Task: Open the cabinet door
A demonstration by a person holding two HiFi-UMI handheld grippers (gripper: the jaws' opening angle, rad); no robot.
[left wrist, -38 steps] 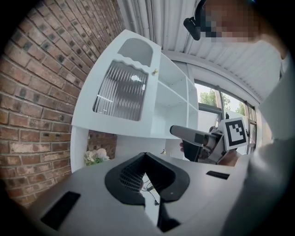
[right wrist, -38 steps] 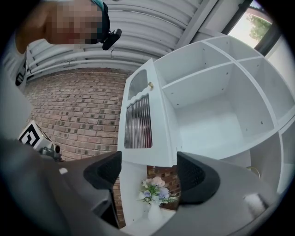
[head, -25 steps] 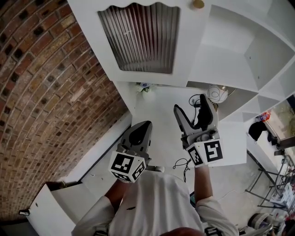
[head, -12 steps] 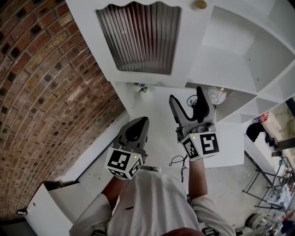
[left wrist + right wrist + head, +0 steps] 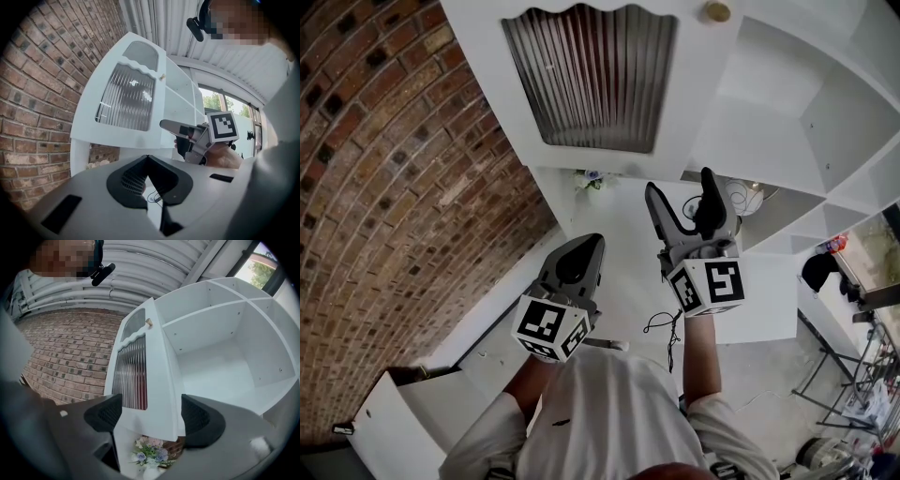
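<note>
Both at six o'clock of the open cabinet door (image 5: 591, 84), left tongs (image 5: 585, 246) sit clenched, right tongs (image 5: 680, 187) released.

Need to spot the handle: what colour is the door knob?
Gold knob, clearest in head view.

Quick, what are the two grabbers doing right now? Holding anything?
Left gripper: closed, holding nothing.
Right gripper: open, holding nothing.

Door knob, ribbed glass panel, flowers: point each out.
door knob (image 5: 717, 11), head view, on its round face.
ribbed glass panel (image 5: 591, 80), head view, middle of the glass.
flowers (image 5: 149, 456), right gripper view, centre of the bunch.
</note>
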